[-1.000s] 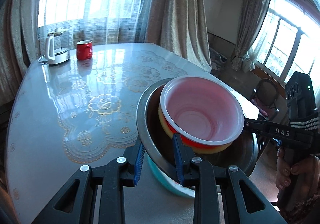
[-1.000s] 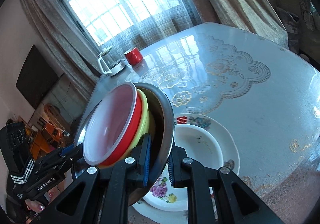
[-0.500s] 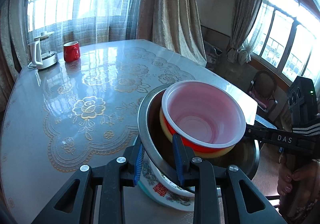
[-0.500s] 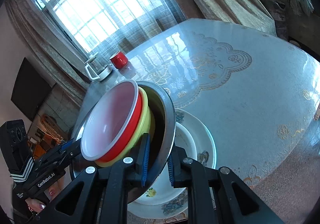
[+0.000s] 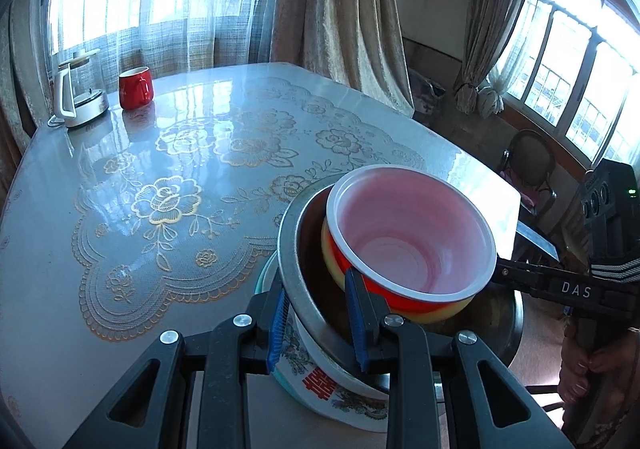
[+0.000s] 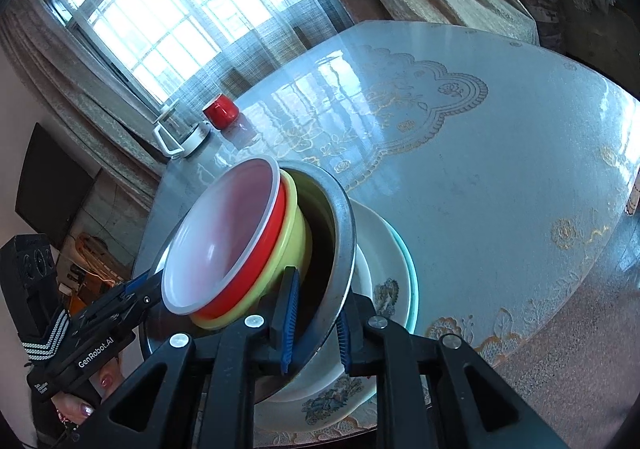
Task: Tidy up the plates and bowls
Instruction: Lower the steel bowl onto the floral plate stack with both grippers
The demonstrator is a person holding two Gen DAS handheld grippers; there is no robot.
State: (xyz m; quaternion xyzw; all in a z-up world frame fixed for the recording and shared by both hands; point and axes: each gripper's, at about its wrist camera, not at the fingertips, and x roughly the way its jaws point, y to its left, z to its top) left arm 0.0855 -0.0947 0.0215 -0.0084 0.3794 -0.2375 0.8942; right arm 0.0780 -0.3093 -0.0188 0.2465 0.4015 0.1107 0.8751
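We have both grippers on the steel bowl [image 5: 308, 293] at once. The left gripper [image 5: 318, 323] has its jaws clenched on the near rim, one blue pad outside the wall and one inside. The right gripper [image 6: 314, 319] bites the opposite rim the same way, jaws clamped across the thin metal edge.

Inside the steel bowl sits a nest: a yellow bowl [image 6: 294, 245] at the bottom, a red bowl [image 6: 256, 273] in it, and a pale pink bowl [image 5: 408, 241] on top, its white rim the highest thing in the stack. From the right view the whole stack looks tilted, mouths leaning away from the plates.

Under the steel bowl we see the plates [image 6: 388, 265], white with flower prints and a teal edge peeking out; a red character shows on the rim in the left view. Whether the steel bowl touches them, we cannot tell.

The plates lie on the desk [image 5: 168, 233], near its front edge, on a glossy cover with gold flower patterns. Far beyond the steel bowl, by the curtained window, a red mug [image 5: 136, 88] stands just beside a white kettle [image 5: 78, 99].

A hand [image 6: 86, 405] with painted nails grips the left tool's handle.
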